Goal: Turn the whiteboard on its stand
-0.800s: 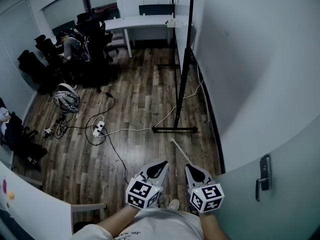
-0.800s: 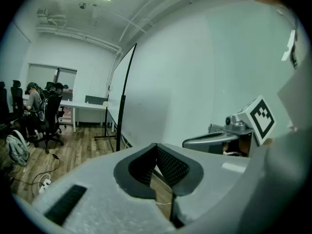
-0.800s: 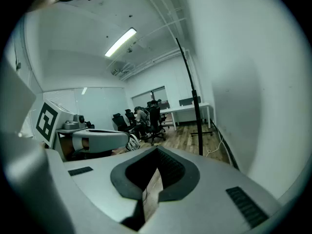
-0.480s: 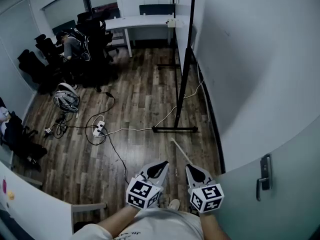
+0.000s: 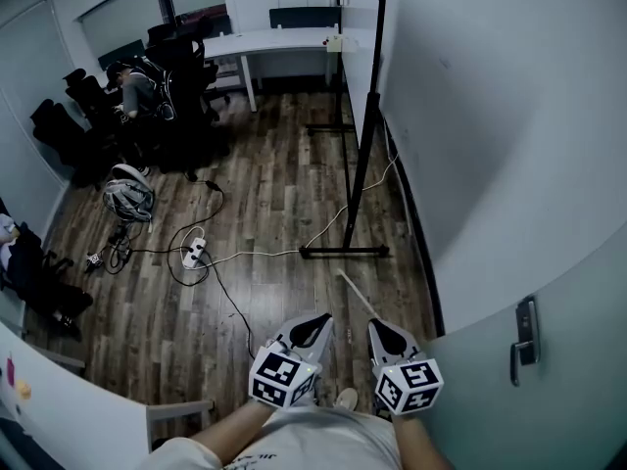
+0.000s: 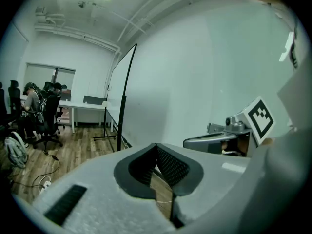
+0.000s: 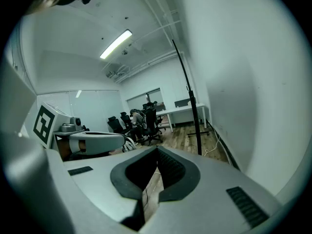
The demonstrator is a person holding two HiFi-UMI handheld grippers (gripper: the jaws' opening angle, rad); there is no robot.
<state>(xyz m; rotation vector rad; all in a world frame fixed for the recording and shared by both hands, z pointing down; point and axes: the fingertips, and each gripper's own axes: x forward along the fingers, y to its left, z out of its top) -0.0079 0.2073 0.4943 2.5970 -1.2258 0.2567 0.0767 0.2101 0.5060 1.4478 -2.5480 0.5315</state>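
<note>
The whiteboard [image 5: 345, 8] stands edge-on along the right wall, on a black stand [image 5: 364, 145] whose foot [image 5: 343, 253] lies on the wood floor. It also shows as a tall white panel [image 6: 116, 91] in the left gripper view and as a black pole [image 7: 191, 111] in the right gripper view. My left gripper [image 5: 315, 325] and right gripper [image 5: 384, 333] are held side by side close to the body, well short of the stand. Both are shut with nothing between the jaws. Each also shows from the other's camera: the right gripper [image 6: 219, 141], the left gripper [image 7: 92, 141].
A power strip [image 5: 193, 254] with cables trails over the floor. A white stick [image 5: 357, 298] lies just ahead of the grippers. A person sits among black chairs [image 5: 147, 86] by a white desk [image 5: 274, 42]. A door with a handle [image 5: 525, 339] is at my right.
</note>
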